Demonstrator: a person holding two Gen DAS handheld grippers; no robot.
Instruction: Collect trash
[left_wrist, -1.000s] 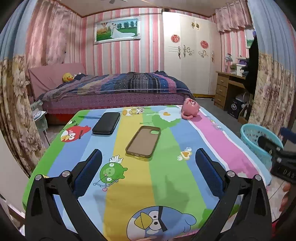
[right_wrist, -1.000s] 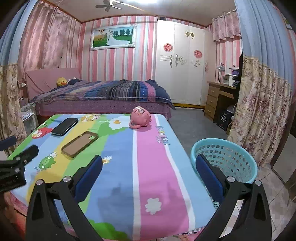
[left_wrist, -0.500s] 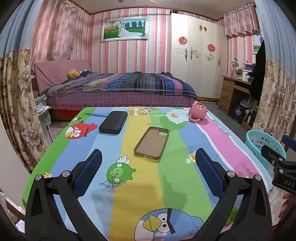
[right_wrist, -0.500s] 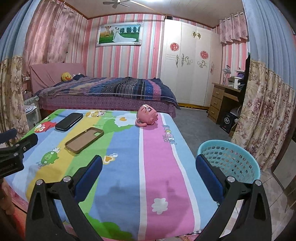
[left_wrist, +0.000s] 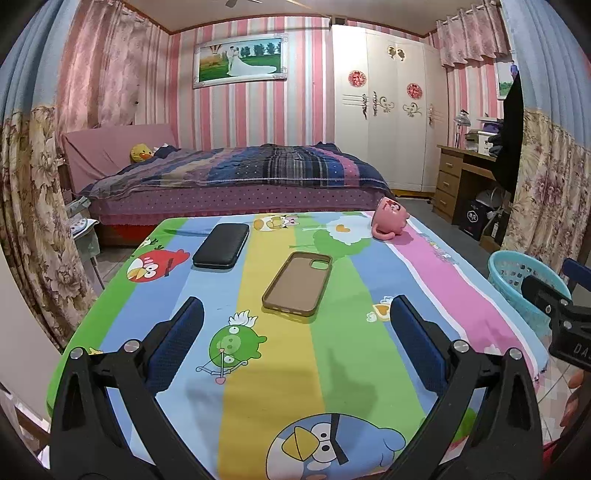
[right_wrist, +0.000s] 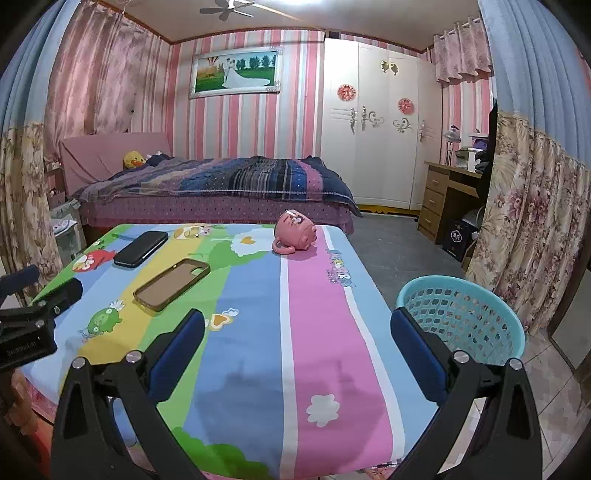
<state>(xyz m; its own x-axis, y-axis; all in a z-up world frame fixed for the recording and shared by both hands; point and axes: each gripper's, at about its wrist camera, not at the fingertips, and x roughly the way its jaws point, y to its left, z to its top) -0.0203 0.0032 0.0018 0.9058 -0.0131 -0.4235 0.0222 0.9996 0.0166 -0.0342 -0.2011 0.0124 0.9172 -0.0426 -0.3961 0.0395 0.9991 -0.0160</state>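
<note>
The worktop (left_wrist: 332, 369) wears a bright striped cloth with cartoon birds and green pigs. On its far left lies a flat black rectangular case (left_wrist: 221, 245). Just beside it, a little nearer, lies an empty brown rubbery phone cover (left_wrist: 298, 283), face up. Further right, at the far edge, a pink pig-face cup (right_wrist: 295, 232) lies tipped on its side with its handle on the cloth. Off the right side, down on the floor, stands a round teal plastic basket with holes (right_wrist: 476, 321); it looks empty, though its bottom is hard to see. The left tongs (left_wrist: 295, 332) hang over the near part of the cloth, spread wide, holding nothing. The right tongs (right_wrist: 297, 341) are wide apart too, with nothing in them.
</note>
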